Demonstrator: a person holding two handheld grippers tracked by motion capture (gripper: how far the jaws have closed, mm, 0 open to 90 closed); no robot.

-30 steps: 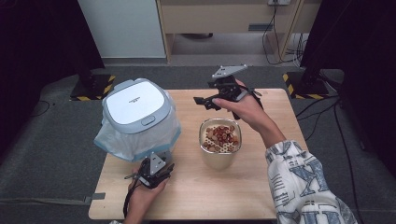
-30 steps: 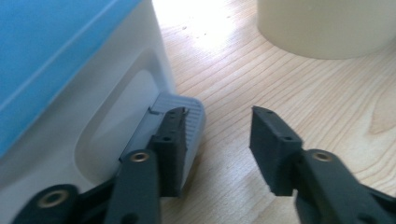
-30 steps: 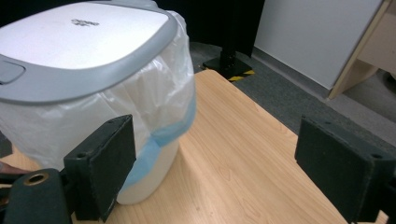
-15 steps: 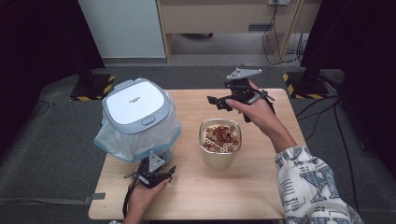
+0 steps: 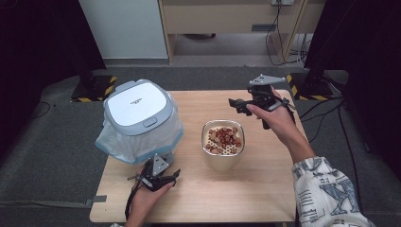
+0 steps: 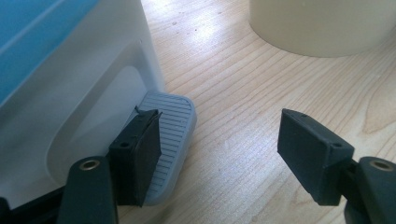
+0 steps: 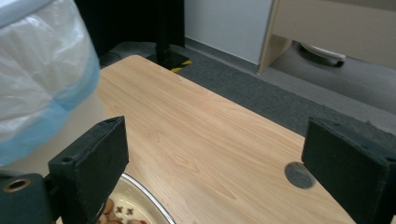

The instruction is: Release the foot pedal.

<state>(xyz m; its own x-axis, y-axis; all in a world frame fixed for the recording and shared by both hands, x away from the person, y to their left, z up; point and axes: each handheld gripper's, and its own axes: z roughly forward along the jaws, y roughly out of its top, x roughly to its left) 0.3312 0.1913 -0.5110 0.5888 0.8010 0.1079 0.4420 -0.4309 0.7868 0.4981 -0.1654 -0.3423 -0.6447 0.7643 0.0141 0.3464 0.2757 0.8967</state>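
I count one bin [image 5: 139, 118] at the left of the table [image 5: 265, 189], with one bag [image 5: 113, 149] lining it, one lid [image 5: 136, 105] on top and one grey pedal [image 6: 170, 135] at its near foot. One bowl [image 5: 223, 158] stands right of it, holding many small reddish-brown pieces [image 5: 224, 138], too many to count. I hold two grippers: the left [image 5: 174, 176] near, the right [image 5: 232, 103] far.
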